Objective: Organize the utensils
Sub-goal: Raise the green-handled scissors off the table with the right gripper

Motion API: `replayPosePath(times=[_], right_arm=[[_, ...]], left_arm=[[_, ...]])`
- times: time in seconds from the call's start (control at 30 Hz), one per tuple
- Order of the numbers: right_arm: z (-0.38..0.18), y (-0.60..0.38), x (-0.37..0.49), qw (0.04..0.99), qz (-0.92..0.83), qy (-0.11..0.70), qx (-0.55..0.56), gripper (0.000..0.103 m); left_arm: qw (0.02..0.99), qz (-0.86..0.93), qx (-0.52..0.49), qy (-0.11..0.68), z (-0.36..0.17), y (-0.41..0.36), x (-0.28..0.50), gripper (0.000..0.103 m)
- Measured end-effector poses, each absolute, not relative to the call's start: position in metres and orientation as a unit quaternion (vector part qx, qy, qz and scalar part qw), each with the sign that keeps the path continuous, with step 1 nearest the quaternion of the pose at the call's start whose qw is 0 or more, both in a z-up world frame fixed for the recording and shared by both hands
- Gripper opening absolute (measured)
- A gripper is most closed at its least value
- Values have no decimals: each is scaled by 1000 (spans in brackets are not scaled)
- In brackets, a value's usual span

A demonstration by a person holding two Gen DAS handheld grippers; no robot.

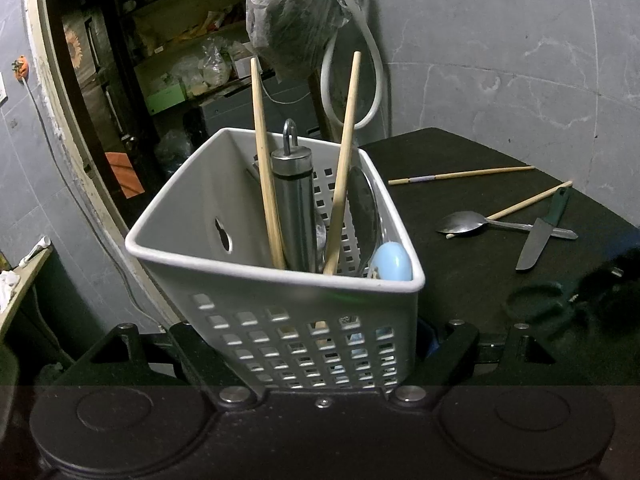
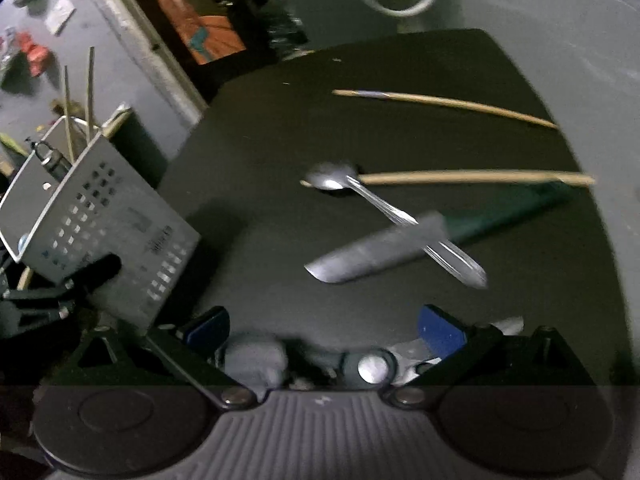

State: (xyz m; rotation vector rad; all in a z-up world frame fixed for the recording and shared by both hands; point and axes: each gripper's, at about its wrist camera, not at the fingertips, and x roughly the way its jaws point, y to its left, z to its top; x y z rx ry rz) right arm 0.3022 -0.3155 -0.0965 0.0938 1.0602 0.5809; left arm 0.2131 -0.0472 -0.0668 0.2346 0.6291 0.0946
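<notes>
Scissors [image 2: 372, 368] look like the piece in hand. They lie crosswise on the black desk [image 1: 460, 280] at 6 o'clock in the right wrist view, close under the right hand-held gripper [image 2: 324, 330]. Its blue pads [image 2: 440, 332] stand wide apart and press on nothing. The grey handle sits toward the left pad and the blades run out past the right one.

The left hand-held gripper [image 1: 320, 356] is clamped on the lower walls of the white perforated caddy [image 1: 276, 274]. That caddy already holds two upright chopsticks [image 1: 266, 184], a steel tool [image 1: 294, 208] with a ring on top, and some spoons. Seen from the right wrist, it sits at 9 o'clock.

To take the scissors well, I judge the pads should close across the pivot or the neck just beside it. There the two halves cannot swing apart, and the weight would hang evenly. The pads should sit flat on the metal, not on the rounded handle loop. The scissors should then probably go into the caddy blades down, in the free corner away from the chopsticks, with the left grip kept firm.

At 1 to 3 o'clock from the scissors wait a knife [image 2: 360, 256], a spoon [image 2: 332, 180] lying across it, and two loose chopsticks [image 2: 460, 178]. Reaching wide of them would avoid scattering them.
</notes>
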Motion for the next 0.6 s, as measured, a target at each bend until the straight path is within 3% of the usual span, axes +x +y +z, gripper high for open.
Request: replayPosePath(times=[0.4,0.6], right_arm=[[-91,-331,256,838,226,494,41,101],[-69,-287,263,858,257,443,-52,99]], left_arm=[[943,40,119,308,-67,-42,213,85],[943,41,119,307,-66,-42,213,85]])
